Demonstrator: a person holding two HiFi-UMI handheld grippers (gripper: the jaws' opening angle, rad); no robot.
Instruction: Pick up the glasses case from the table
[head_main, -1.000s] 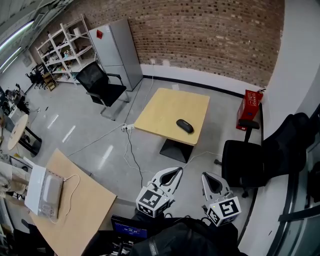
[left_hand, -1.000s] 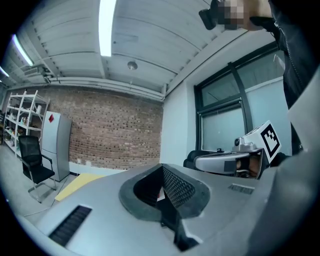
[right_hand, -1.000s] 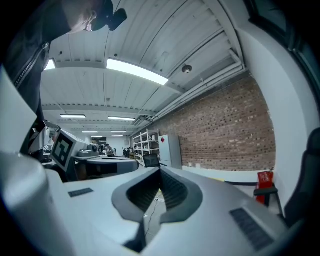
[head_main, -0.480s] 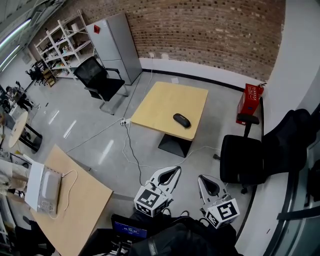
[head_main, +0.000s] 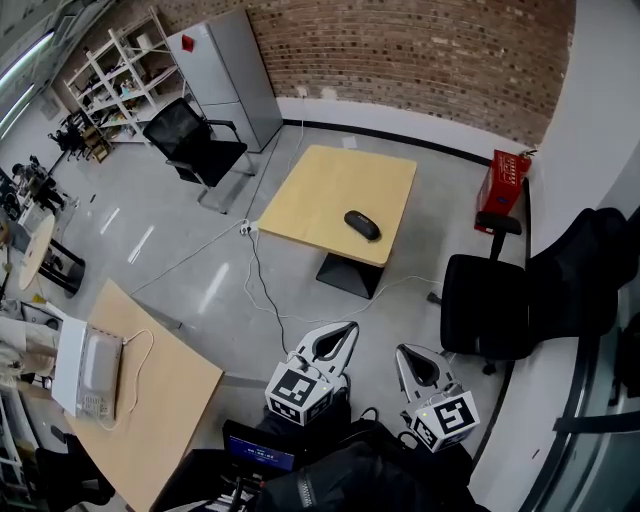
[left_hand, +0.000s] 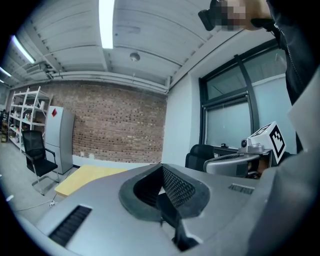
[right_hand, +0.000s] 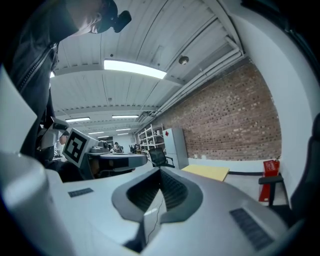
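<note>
The dark oval glasses case lies near the right front edge of the square light-wood table, far ahead of both grippers. My left gripper and right gripper are held low, side by side over the grey floor, well short of the table. On both, the jaws meet at the tips with nothing between them. The left gripper view shows its shut tips and the table in the distance. The right gripper view shows shut tips and the table beyond; the case is not discernible in either view.
A black office chair stands right of the table, with a red box behind it. A second black chair, a grey cabinet and shelves stand at the left. A white cable crosses the floor. A nearer wooden table carries a white device.
The head view has shifted slightly, so the table and case sit a little higher and further left. Both grippers remain shut, low in the picture and side by side.
</note>
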